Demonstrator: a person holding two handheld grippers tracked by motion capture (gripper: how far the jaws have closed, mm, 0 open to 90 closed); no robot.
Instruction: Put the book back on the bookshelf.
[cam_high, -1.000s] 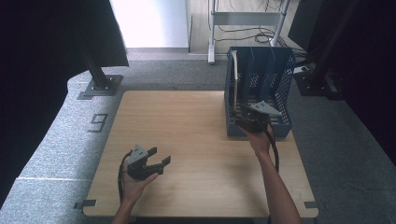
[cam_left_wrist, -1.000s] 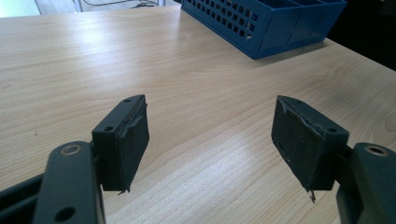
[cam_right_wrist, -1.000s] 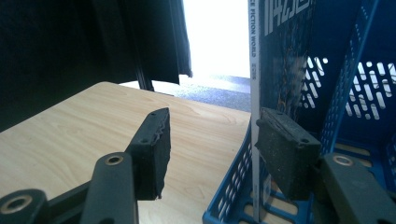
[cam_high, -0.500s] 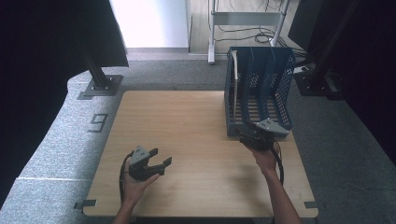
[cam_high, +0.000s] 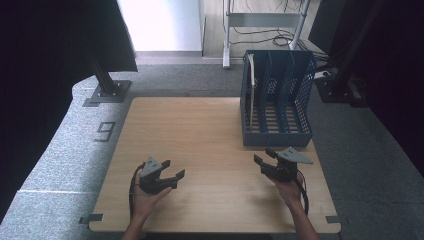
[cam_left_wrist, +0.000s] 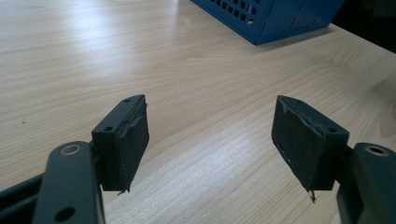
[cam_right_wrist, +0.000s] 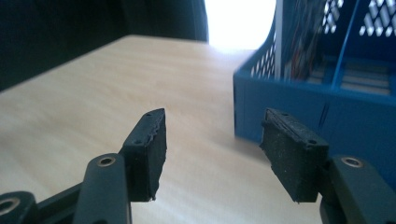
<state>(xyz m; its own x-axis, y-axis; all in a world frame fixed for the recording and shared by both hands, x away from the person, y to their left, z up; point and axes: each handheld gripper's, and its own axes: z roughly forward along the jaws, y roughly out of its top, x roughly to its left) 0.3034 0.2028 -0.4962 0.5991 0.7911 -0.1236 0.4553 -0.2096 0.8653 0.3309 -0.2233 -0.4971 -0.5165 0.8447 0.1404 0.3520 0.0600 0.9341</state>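
A blue file rack (cam_high: 277, 134) with several upright compartments stands at the back right of the wooden table (cam_high: 200, 125). A thin pale sheet (cam_high: 251, 75) leans in its leftmost compartment. My right gripper (cam_high: 264, 155) hovers just in front of the rack's near wall (cam_right_wrist: 299, 102). Its jaws have just been opening a little and stand open (cam_right_wrist: 212, 144) with nothing between them. At the front left, my left gripper (cam_high: 172, 168) rests low over the table, jaws wide open (cam_left_wrist: 210, 135) and bare wood between them. The rack's corner (cam_left_wrist: 266, 18) shows far ahead of it.
A black stand's base (cam_high: 107, 92) sits on the grey carpet off the table's back left corner, near a floor mark "9" (cam_high: 105, 131). A metal shelf frame (cam_high: 227, 50) and cables stand behind the rack. Dark curtains hang at both sides.
My right gripper has drawn back from the rack's front wall toward the person and sunk lower over the table. The left gripper has stayed put.
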